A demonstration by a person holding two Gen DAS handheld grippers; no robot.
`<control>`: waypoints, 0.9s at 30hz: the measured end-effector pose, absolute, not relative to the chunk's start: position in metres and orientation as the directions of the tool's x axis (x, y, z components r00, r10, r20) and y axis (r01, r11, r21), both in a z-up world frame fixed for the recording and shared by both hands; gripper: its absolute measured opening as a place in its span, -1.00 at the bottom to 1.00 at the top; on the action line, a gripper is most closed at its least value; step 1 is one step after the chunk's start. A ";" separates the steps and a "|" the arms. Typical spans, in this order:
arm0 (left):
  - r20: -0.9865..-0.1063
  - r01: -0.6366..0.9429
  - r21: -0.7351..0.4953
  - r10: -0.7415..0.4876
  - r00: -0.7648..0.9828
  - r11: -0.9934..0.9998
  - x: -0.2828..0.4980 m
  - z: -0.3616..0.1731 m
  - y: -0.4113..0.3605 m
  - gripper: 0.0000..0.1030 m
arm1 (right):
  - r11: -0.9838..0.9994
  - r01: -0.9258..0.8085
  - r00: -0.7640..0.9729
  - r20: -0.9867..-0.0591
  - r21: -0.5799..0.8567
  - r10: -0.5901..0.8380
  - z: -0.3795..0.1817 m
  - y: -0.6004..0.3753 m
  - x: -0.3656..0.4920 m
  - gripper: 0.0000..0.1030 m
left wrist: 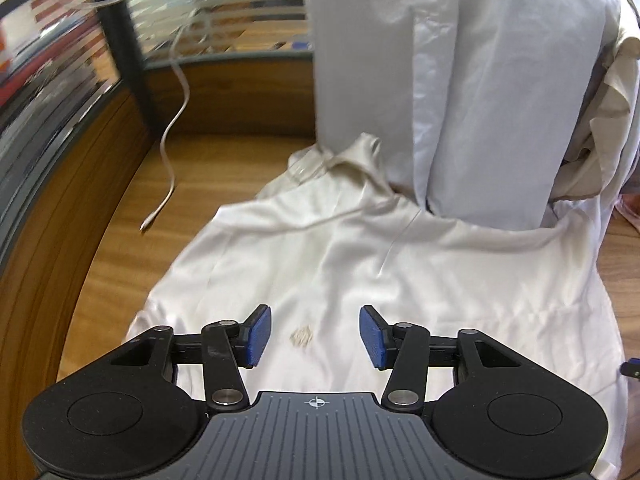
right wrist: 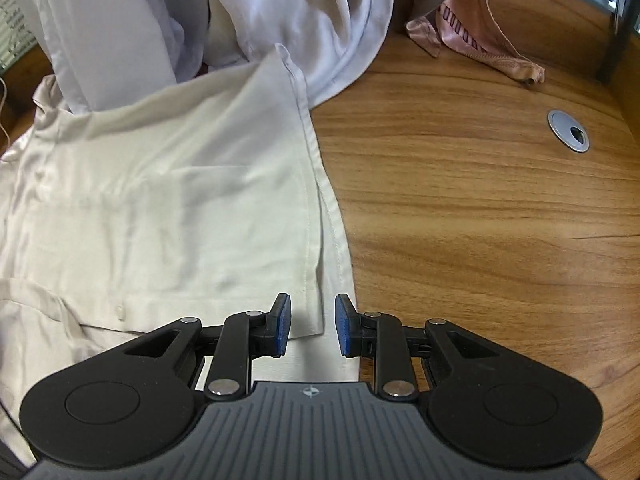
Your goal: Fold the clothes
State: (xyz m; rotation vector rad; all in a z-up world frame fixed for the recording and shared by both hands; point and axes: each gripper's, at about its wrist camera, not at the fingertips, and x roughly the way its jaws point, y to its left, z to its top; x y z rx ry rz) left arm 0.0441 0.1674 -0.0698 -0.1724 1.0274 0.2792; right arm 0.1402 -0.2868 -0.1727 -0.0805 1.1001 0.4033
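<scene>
1. Left wrist view: the left gripper stands about half open, its blue pads wide apart with nothing between them. It hovers over the cream shirt, which lies spread on the wooden desk; whether the pads touch the cloth I cannot tell. A small tan mark on the shirt shows in the gap.
2. At 12 to 1 o'clock a pale blue garment is heaped over the shirt's far end (crumpled cream cloth beside it at 2 o'clock). A white cable trails across the desk at 10 o'clock.
3. Right wrist view: the right gripper is open only narrowly. The shirt's right edge, a stitched hem, runs into the gap, but the pads do not press on it, so it holds nothing.
4. The shirt fills the 9 to 12 o'clock side. A pink cloth lies at 1 o'clock, and a metal grommet at 2 o'clock on bare desk.
</scene>
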 end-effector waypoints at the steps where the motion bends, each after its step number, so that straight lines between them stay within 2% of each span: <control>1: -0.863 -0.314 -0.017 0.145 0.484 0.949 0.038 -0.071 0.169 0.07 | 0.924 -0.355 0.384 -0.879 0.142 0.283 -0.176 -0.287 0.141 -0.47; 5: -0.872 -0.337 -0.002 0.164 0.462 0.941 0.020 -0.076 0.173 0.07 | 0.917 -0.369 0.381 -0.876 0.150 0.296 -0.182 -0.286 0.139 -0.59; 7: -0.877 -0.355 0.001 0.171 0.449 0.935 0.013 -0.079 0.174 0.07 | 0.915 -0.380 0.390 -0.874 0.133 0.289 -0.182 -0.283 0.137 -0.80; 15: -0.878 -0.398 0.000 0.191 0.439 0.918 -0.009 -0.080 0.177 0.08 | 0.927 -0.372 0.451 -0.865 0.044 0.222 -0.166 -0.290 0.137 -0.83; 17: -0.878 -0.403 0.000 0.193 0.439 0.915 -0.015 -0.081 0.178 0.08 | 0.930 -0.367 0.449 -0.868 0.035 0.210 -0.166 -0.294 0.140 -0.81; 18: -0.878 -0.403 0.004 0.196 0.436 0.915 -0.017 -0.082 0.178 0.08 | 0.940 -0.333 0.397 -0.892 0.080 0.216 -0.167 -0.293 0.141 -0.79; 21: -0.881 -0.403 0.022 0.209 0.425 0.915 -0.025 -0.087 0.178 0.08 | 0.929 -0.364 0.420 -0.878 0.070 0.231 -0.157 -0.289 0.131 -0.38; 27: -0.894 -0.396 0.025 0.197 0.402 0.918 -0.044 -0.099 0.179 0.08 | 0.863 -0.479 0.396 -0.837 0.163 0.378 -0.127 -0.287 0.085 -0.36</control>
